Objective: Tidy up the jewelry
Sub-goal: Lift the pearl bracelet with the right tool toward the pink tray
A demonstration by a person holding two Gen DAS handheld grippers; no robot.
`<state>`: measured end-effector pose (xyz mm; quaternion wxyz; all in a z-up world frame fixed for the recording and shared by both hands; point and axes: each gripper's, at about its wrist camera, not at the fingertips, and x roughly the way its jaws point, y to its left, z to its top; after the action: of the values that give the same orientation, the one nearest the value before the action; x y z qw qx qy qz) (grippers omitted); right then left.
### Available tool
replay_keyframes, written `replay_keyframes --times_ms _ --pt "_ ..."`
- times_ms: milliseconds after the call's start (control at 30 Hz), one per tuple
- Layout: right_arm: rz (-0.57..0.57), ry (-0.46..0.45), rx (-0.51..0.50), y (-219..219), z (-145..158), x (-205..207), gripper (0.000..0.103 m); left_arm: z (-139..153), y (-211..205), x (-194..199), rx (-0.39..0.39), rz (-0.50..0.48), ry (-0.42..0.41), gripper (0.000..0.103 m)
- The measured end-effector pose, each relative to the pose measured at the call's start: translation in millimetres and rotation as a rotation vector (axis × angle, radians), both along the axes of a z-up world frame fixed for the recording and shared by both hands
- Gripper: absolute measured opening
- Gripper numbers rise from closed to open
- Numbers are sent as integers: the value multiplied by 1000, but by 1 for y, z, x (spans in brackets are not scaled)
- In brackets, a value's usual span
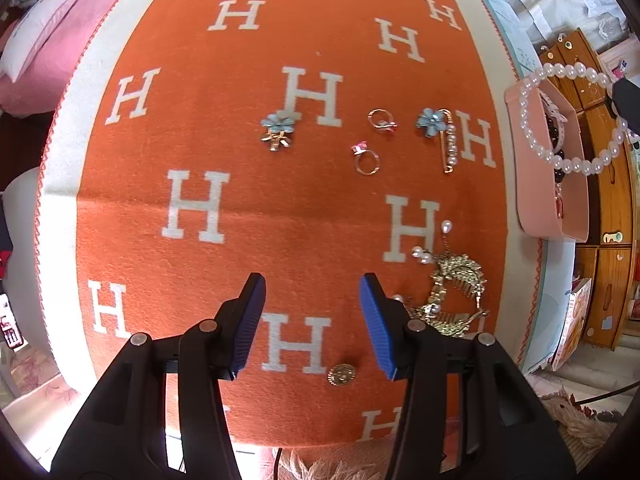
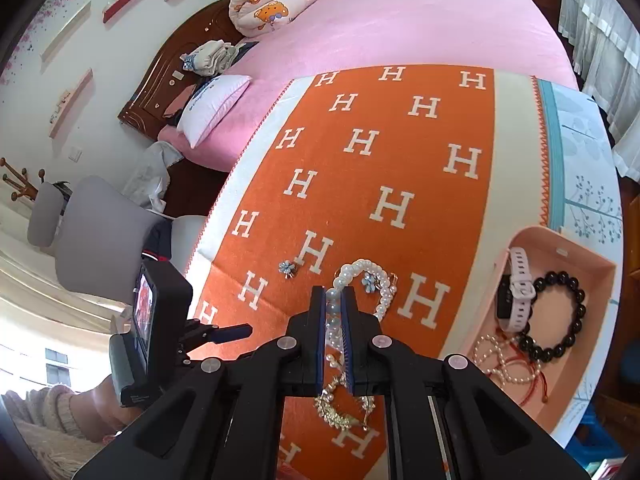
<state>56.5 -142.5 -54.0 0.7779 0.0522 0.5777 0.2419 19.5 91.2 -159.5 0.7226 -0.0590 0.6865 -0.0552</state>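
- Right hand-held gripper: jaws clamped on a pearl bracelet, which hangs lifted above the orange blanket, near the pink tray.
- Left hand-held gripper: jaws partly apart, holding nothing, pointing down over the blanket.
- On the blanket: two rings, a flower brooch, a pearl pin, a gold comb.

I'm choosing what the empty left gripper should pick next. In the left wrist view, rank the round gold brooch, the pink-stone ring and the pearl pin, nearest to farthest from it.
From the left gripper:
1. Round gold brooch, just below its fingertips.
2. Pink-stone ring, ahead on the orange blanket.
3. Pearl pin, farther right.
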Motion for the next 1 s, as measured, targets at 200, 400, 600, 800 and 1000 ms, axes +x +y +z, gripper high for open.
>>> replay_keyframes --times_ms 200,400,600,800,1000 --pt "-14 -9 6 -19 7 -15 7 1 -35 14 2 -24 -23 46" --pt "-39 -9 15 -40 10 -25 7 -2 -70 31 0 -72 -31 46" --pt "-54 3 25 -58 9 -35 7 -3 -105 31 -29 -145 -22 46" --pt "-51 17 29 -65 3 -46 7 -15 -133 23 -36 -207 18 46" --pt "-59 20 28 -78 1 -54 7 -32 -151 20 -6 -235 46 44"
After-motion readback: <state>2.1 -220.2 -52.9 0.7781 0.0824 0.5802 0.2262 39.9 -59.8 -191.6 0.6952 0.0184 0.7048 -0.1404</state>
